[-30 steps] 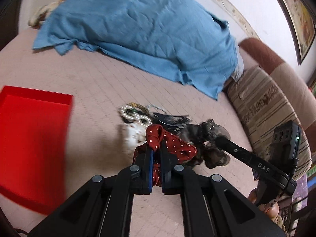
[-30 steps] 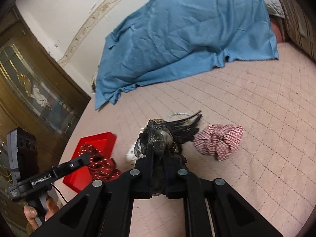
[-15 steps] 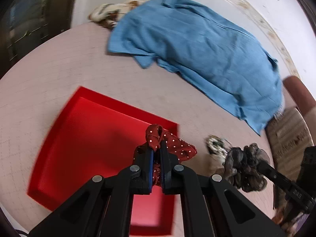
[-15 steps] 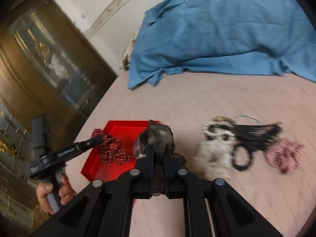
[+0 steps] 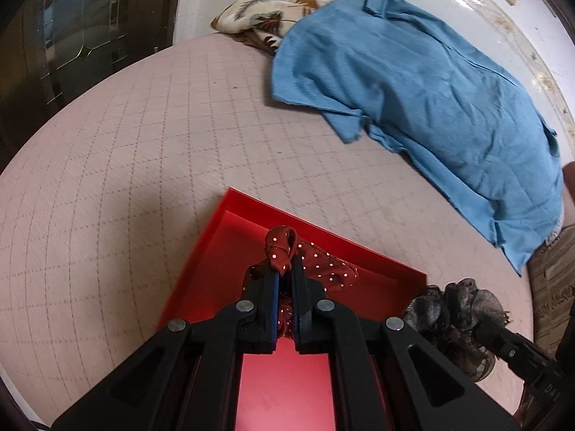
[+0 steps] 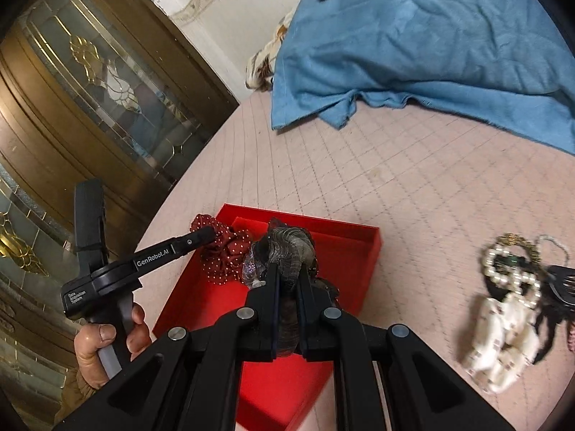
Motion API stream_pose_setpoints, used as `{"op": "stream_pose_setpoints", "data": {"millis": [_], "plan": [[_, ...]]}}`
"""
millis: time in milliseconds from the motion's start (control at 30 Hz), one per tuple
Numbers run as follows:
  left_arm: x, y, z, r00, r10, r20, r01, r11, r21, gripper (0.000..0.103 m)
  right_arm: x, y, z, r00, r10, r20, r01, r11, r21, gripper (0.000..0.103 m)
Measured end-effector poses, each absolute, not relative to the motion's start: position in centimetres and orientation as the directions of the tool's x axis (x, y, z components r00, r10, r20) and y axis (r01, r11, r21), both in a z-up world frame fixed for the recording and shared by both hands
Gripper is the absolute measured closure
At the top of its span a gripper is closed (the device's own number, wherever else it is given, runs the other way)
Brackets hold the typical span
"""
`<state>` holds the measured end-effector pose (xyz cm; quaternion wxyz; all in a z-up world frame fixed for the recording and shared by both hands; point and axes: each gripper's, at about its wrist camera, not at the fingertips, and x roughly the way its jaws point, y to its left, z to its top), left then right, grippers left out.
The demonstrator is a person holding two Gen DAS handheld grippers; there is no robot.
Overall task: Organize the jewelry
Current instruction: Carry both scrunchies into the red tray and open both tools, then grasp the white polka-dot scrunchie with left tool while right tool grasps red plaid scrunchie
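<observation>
A red tray lies on the pink quilted bed. My left gripper is shut on a dark red scrunchie with white dots and holds it above the tray's far part. The right wrist view shows that same scrunchie at the left gripper's tip. My right gripper is shut on a grey-brown scrunchie, also over the tray. The left wrist view has the grey-brown scrunchie just off the tray's right corner.
Several loose pieces lie on the bed to the right of the tray: a pearl bracelet, a cream scrunchie and black hair clips. A blue cloth covers the far side. A brown glass-panelled cabinet stands at left.
Both grippers have swung left from the jewelry pile to above the red tray, each still carrying its scrunchie. The pile now lies off to the right.
</observation>
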<state>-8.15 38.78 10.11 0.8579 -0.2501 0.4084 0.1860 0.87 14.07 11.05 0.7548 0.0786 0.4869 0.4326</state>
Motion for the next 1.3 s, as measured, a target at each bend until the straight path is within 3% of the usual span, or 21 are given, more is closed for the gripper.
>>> {"op": "stream_pose_setpoints", "data": {"millis": [433, 567, 633, 700, 733, 967, 1300], "plan": [[-6.7, 40.3, 8.2, 0.562, 0.144, -0.814, -0.551, 0.8, -0.239, 0.097, 2.3, 17.5, 7.2, 0.121, 0.678, -0.725, -0.564, 0.648, 0.512, 0.092], [-7.0, 40.6, 8.3, 0.561, 0.157, -0.813, -0.57, 0.785, -0.243, 0.086, 2.6, 17.5, 6.8, 0.13, 0.668, -0.733, -0.562, 0.659, 0.501, 0.091], [-7.2, 40.8, 8.5, 0.564, 0.162, -0.81, -0.58, 0.775, -0.249, 0.075, 2.7, 17.3, 6.8, 0.14, 0.663, -0.736, -0.56, 0.666, 0.493, 0.081], [-7.7, 40.9, 9.0, 0.57, 0.174, -0.803, -0.591, 0.766, -0.253, 0.068, 2.7, 17.1, 7.0, 0.156, 0.658, -0.736, -0.56, 0.673, 0.483, 0.053], [-7.9, 40.9, 9.3, 0.573, 0.177, -0.8, -0.595, 0.761, -0.258, 0.067, 2.7, 17.0, 7.1, 0.162, 0.66, -0.734, -0.56, 0.674, 0.482, 0.049], [-10.6, 39.4, 12.9, 0.606, 0.231, -0.761, -0.608, 0.752, -0.255, 0.05, 1.7, 15.1, 9.5, 0.205, 0.665, -0.718, -0.575, 0.675, 0.462, 0.047], [-12.7, 30.9, 16.8, 0.635, 0.262, -0.727, -0.519, 0.842, -0.15, 0.042, -1.2, 4.6, 10.5, 0.27, 0.644, -0.716, -0.513, 0.725, 0.459, 0.039]]}}
